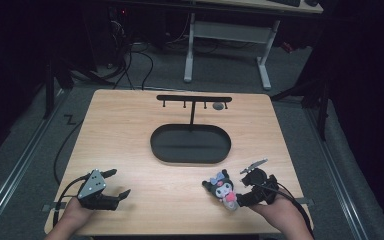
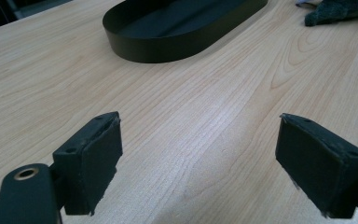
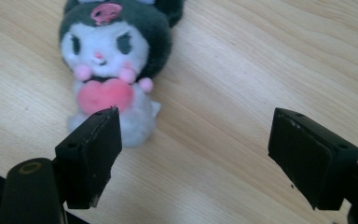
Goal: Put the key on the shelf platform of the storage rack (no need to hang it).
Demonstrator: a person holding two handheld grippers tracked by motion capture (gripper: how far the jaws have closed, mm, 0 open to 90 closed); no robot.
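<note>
The right gripper [image 3: 196,158], jaws apart, sits just beside the plush toy [image 3: 114,60] lying free on the table [image 1: 130,135]. Left gripper [image 2: 200,158], jaws apart, is well left of the toy. Beyond it: oval tray [image 1: 190,143], then hook stand [image 1: 194,100].

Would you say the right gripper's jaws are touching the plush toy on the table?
Cannot tell. In the right gripper view the jaws stand wide open, but one pad overlaps the plush toy, hiding any gap.

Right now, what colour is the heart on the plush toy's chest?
Pink. The heart on the plush toy shows best in the right gripper view.
</note>
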